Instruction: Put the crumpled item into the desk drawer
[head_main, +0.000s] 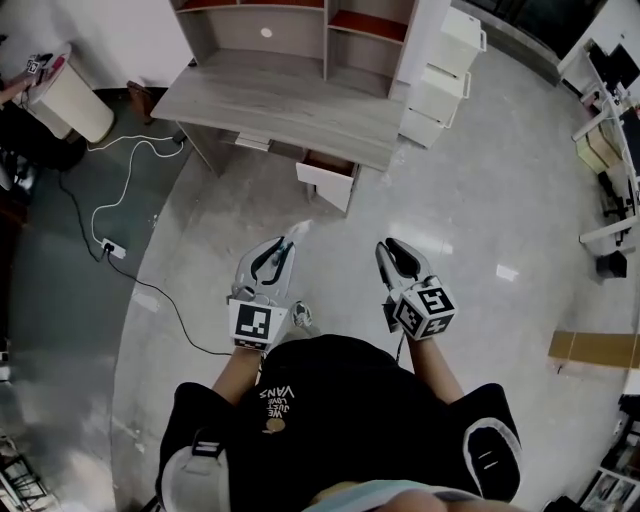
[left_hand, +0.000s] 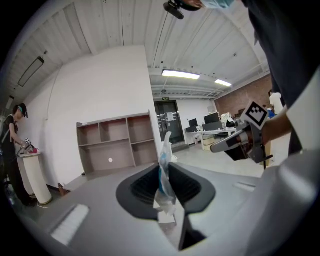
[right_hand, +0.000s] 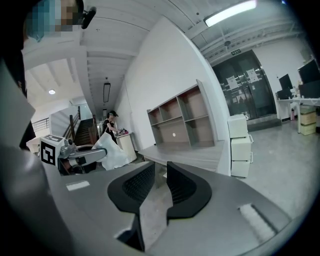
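White-blue crumpled plastic wrapper sits pinched in left tool; right tool stands narrowly parted, empty; far white desk drawer hangs open.

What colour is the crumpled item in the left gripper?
The crumpled item is white with blue; best in left gripper view.

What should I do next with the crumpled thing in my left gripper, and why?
Probably walk forward and carry the left gripper toward the drawer. Its jaws are clamped on the crumpled item, the drawer stands pulled out under the desk, and a stretch of floor lies between them.
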